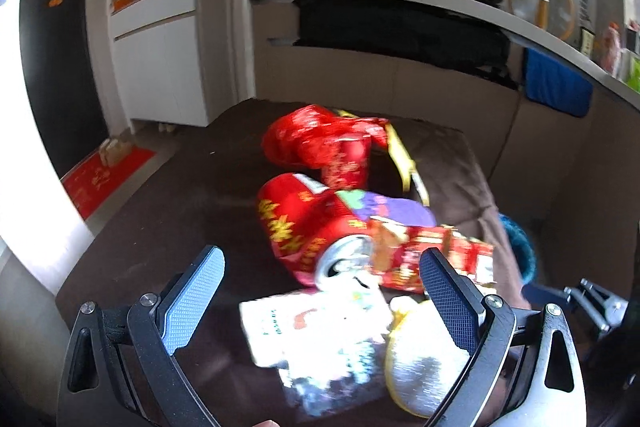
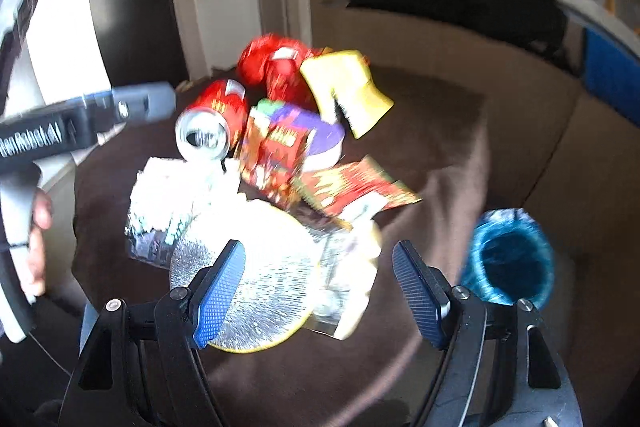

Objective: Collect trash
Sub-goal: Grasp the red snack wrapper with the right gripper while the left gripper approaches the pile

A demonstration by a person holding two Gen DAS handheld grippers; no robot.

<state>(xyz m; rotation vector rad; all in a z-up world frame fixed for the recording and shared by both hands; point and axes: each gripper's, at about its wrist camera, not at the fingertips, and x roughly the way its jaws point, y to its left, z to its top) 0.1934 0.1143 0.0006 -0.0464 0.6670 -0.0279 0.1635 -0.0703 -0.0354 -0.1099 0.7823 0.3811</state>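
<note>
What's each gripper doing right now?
Left gripper: open, holding nothing, over the trash pile.
Right gripper: open, holding nothing.

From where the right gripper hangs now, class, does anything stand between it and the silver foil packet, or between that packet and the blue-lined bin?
Nothing visible does. The right gripper hangs open just over the silver foil packet. The blue-lined bin stands to its right, past the table edge, with only brown cloth between.
</note>
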